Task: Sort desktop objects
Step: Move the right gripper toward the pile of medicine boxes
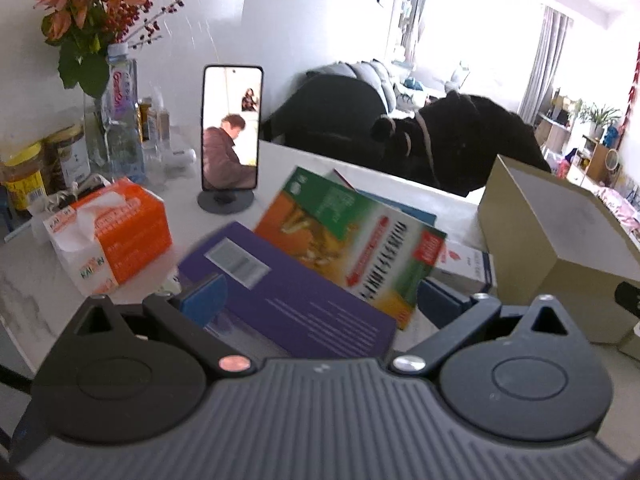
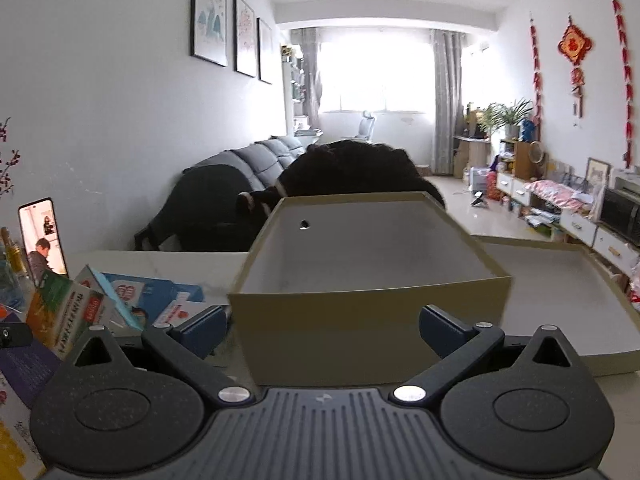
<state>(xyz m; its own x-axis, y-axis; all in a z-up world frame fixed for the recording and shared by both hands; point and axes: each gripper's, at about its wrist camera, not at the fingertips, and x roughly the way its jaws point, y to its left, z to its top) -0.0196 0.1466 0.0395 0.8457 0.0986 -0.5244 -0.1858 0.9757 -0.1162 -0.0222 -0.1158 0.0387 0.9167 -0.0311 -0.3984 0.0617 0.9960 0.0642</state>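
A purple book (image 1: pixel 304 300) lies tilted between the fingers of my left gripper (image 1: pixel 322 300), whose jaws stand wide apart and open. An orange and green book (image 1: pixel 352 232) overlaps its far edge, with a blue book (image 1: pixel 404 208) and a small white carton (image 1: pixel 464 264) behind. The open tan cardboard box (image 2: pixel 360 320) stands right in front of my right gripper (image 2: pixel 322 328), which is open and holds nothing. The box looks empty inside. The same books (image 2: pixel 68 308) show at the left of the right wrist view.
An orange tissue pack (image 1: pixel 116 232), a phone on a round stand (image 1: pixel 231 128), a water bottle (image 1: pixel 122 120), jars (image 1: pixel 24 176) and a flower vase (image 1: pixel 92 12) crowd the left of the white marble table (image 1: pixel 24 280). The box lid (image 2: pixel 560 300) lies right of the box.
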